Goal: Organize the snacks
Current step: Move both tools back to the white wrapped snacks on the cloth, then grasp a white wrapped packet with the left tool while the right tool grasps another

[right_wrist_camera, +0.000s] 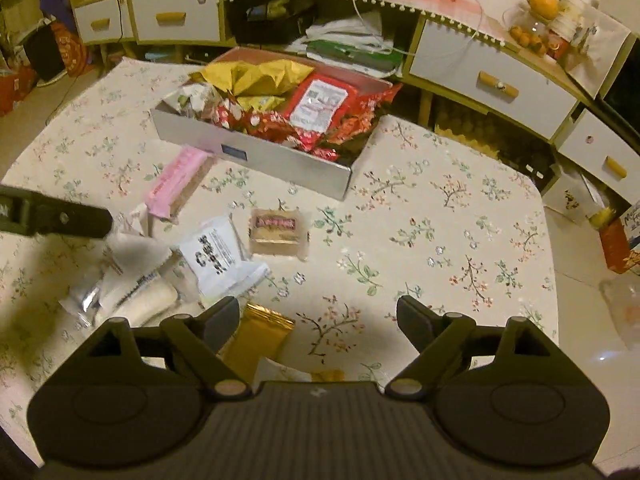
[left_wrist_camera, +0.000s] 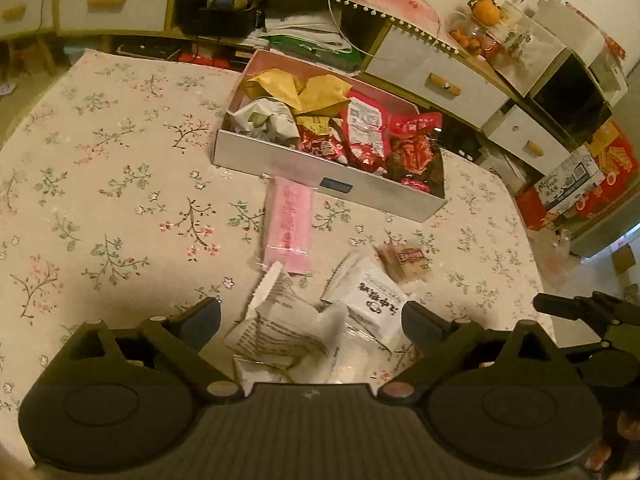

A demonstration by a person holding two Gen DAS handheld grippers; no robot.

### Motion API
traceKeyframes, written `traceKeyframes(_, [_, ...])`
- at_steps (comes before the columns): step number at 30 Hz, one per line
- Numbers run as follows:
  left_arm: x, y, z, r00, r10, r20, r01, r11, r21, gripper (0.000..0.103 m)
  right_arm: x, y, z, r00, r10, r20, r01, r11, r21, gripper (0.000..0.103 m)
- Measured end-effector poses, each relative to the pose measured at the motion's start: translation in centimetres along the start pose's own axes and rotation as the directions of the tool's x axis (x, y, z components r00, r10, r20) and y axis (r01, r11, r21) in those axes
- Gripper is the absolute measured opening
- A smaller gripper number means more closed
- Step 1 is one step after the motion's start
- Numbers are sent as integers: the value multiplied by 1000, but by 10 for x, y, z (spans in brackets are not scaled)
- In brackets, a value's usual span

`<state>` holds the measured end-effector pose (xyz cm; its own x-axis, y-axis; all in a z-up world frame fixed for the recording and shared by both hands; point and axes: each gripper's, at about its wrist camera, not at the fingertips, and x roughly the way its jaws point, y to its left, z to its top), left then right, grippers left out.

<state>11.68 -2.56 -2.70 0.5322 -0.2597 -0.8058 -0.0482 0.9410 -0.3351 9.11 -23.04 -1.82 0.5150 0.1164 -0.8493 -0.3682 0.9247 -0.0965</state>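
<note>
A silver box (left_wrist_camera: 320, 178) (right_wrist_camera: 280, 160) with a pink inside stands on the floral tablecloth, filled with red, yellow and white snack packs. In front of it lie a pink packet (left_wrist_camera: 288, 224) (right_wrist_camera: 180, 180), a brown bar with a red label (left_wrist_camera: 408, 264) (right_wrist_camera: 278, 236) and a white packet with black characters (left_wrist_camera: 376, 304) (right_wrist_camera: 216, 256). My left gripper (left_wrist_camera: 310, 314) is open over a pile of white packets (left_wrist_camera: 276, 336), which lie between its fingers. My right gripper (right_wrist_camera: 318, 312) is open above bare cloth, with a gold packet (right_wrist_camera: 260, 340) beside its left finger.
Low cabinets with white drawers (left_wrist_camera: 436, 76) (right_wrist_camera: 492, 80) line the far side, with oranges (left_wrist_camera: 486, 10) on top. The table edge (right_wrist_camera: 552, 264) runs down the right. Printed cartons (left_wrist_camera: 580, 176) stand on the floor beyond it. The other gripper's finger shows at each view's side (left_wrist_camera: 560, 304) (right_wrist_camera: 76, 220).
</note>
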Motion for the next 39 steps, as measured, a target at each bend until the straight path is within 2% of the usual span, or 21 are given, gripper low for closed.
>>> traceKeyframes(4, [9,-1,-2,999,-10,-33,10,1000,6,99,7,-2,-1,999,-5,-32,5,1000,-4,84])
traceKeyframes(8, [21,-7,-7,998,11,-57,-9,999,47,99,14,3,-5,997,-8,-72,5,999,-38,84])
traceKeyframes(12, [35,-12,-17,994,51,-96,-41,993,107,99,17,10,-13,994,-20,-107,5,990,-138,84])
traceKeyframes(15, [42,-14,-21,992,79,-95,-65,988,142,99,17,14,-25,991,-22,-134,-11,970,-243,83])
traceKeyframes(19, [54,-10,-22,988,117,-105,-100,983,154,99,21,16,-38,984,-8,-179,-52,944,-327,75])
traceKeyframes(24, [61,-7,-25,986,114,-121,-95,984,151,96,34,20,-47,976,-26,-216,-63,915,-397,64])
traceKeyframes(25, [61,-6,-25,987,110,-117,-92,985,149,93,37,20,-47,975,-35,-218,-57,914,-402,66])
traceKeyframes(30, [60,-2,-22,990,78,-115,-63,989,131,82,42,22,-41,987,-9,-163,-59,909,-413,61])
traceKeyframes(32, [58,-4,-21,991,77,-106,-61,988,145,72,43,23,-38,988,16,-155,-80,906,-415,53])
traceKeyframes(34, [56,-3,-19,992,61,-106,-46,989,139,64,46,18,-33,982,56,-178,-119,922,-368,45])
traceKeyframes(35, [56,-3,-18,993,58,-104,-43,989,139,57,47,15,-31,978,80,-190,-143,929,-341,41])
traceKeyframes(39, [54,-2,-16,994,51,-101,-36,989,146,50,50,11,-29,972,124,-201,-180,940,-288,34])
